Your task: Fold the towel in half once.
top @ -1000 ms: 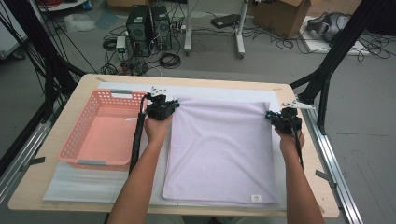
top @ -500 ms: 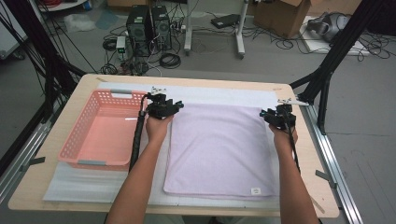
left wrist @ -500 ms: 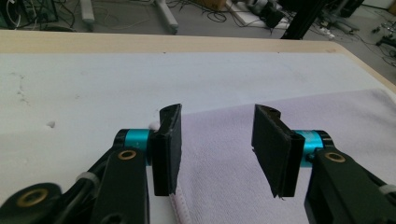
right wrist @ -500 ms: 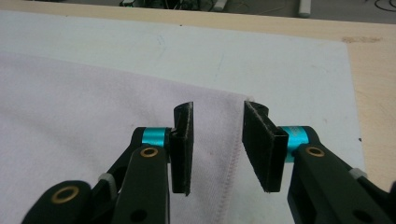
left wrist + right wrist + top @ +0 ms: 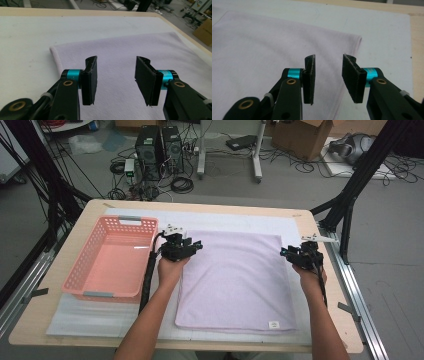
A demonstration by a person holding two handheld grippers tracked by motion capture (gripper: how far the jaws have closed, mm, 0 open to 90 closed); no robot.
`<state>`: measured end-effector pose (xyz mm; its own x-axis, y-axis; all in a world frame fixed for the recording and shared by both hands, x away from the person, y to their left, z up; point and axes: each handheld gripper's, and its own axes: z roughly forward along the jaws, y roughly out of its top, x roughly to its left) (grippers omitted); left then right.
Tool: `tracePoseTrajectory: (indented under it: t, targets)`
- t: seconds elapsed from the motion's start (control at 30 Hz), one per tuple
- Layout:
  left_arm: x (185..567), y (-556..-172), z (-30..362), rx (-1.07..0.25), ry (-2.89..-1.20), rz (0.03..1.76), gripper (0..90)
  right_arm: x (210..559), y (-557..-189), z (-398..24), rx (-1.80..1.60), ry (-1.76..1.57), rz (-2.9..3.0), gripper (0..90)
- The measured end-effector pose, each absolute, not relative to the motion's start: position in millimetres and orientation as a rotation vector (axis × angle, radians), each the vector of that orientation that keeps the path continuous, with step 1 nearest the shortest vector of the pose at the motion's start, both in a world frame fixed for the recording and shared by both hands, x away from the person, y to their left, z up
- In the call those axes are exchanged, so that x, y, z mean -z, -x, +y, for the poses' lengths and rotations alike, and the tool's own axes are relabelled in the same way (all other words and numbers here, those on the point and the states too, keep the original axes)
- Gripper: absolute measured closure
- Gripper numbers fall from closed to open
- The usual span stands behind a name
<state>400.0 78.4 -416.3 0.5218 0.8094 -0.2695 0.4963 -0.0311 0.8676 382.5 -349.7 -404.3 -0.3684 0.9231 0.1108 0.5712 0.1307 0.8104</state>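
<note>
Pretty simple setup: a light wood worktop (image 5: 320, 227) with rounded corners, and most of it is covered by a thin white sheet (image 5: 235, 222) laid flat. On that sheet there's a pink plastic basket (image 5: 111, 260) on the left side and a pale lilac towel (image 5: 235, 280) spread flat to its right, small label near its near edge. Bare wood shows around the sheet's edges.

Left gripper (image 5: 116, 80): black body, two flat black pads (image 5: 90, 80), teal collars behind them, brass-coloured rivets on the linkage arms. Right gripper (image 5: 327, 78): same build. Black ribbed cable (image 5: 147, 280) trails along left forearm. Forearms bare, no sleeves.
</note>
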Motion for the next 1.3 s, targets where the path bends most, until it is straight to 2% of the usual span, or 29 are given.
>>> tracePoseTrajectory:
  t: [0.1,0.17,0.33,0.77,1.03,1.3]
  targets:
    - [419,-388,81,-0.355,-1.685,1.097,56.4,409,-369,-353,-1.137,-1.432,2.005,63.9]
    - [419,-381,79,-0.339,-1.749,1.073,57.4,412,-360,-355,-1.146,-1.432,2.007,64.3]
    - [425,-360,80,-0.343,-1.760,1.034,66.9,422,-335,-357,-1.160,-1.416,2.017,64.7]
    - [442,-303,95,-0.330,-1.821,1.036,67.0,434,-265,-351,-1.177,-1.330,2.062,64.7]
    - [450,-269,116,-0.332,-1.801,1.086,74.1,434,-232,-356,-1.166,-1.321,2.070,64.4]
    - [450,-231,124,-0.294,-1.781,1.100,72.4,434,-205,-365,-1.155,-1.314,2.091,66.2]
